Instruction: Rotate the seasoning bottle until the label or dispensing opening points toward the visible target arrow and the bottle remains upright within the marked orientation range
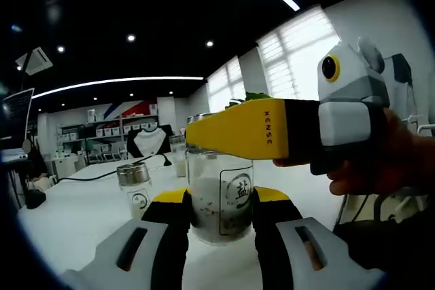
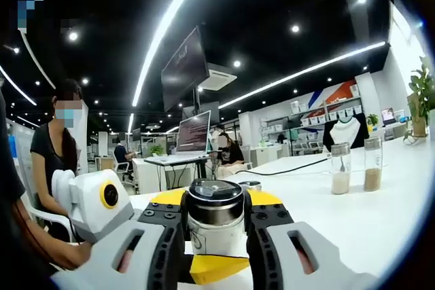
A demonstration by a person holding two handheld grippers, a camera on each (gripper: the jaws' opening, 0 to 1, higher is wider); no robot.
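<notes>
The seasoning bottle (image 1: 221, 202) is a clear glass jar with a round printed label facing me and dark grains at its bottom. It stands upright on the white table (image 1: 81, 222). My left gripper (image 1: 221, 198) is shut on its body, one black, yellow-tipped jaw on each side. My right gripper (image 1: 253, 131) reaches in from the right at lid height, held by a hand (image 1: 380, 168). In the right gripper view, the right gripper (image 2: 215, 203) is shut on the bottle's dark metal lid (image 2: 215, 193), with the white label below.
A small metal-lidded jar (image 1: 134, 185) stands left of the bottle. Two tall shakers (image 2: 340, 168) (image 2: 372, 163) stand far right on the table, with a black cable (image 2: 285, 166) behind. A seated person (image 2: 58, 147) and a monitor (image 2: 194, 131) are at the left.
</notes>
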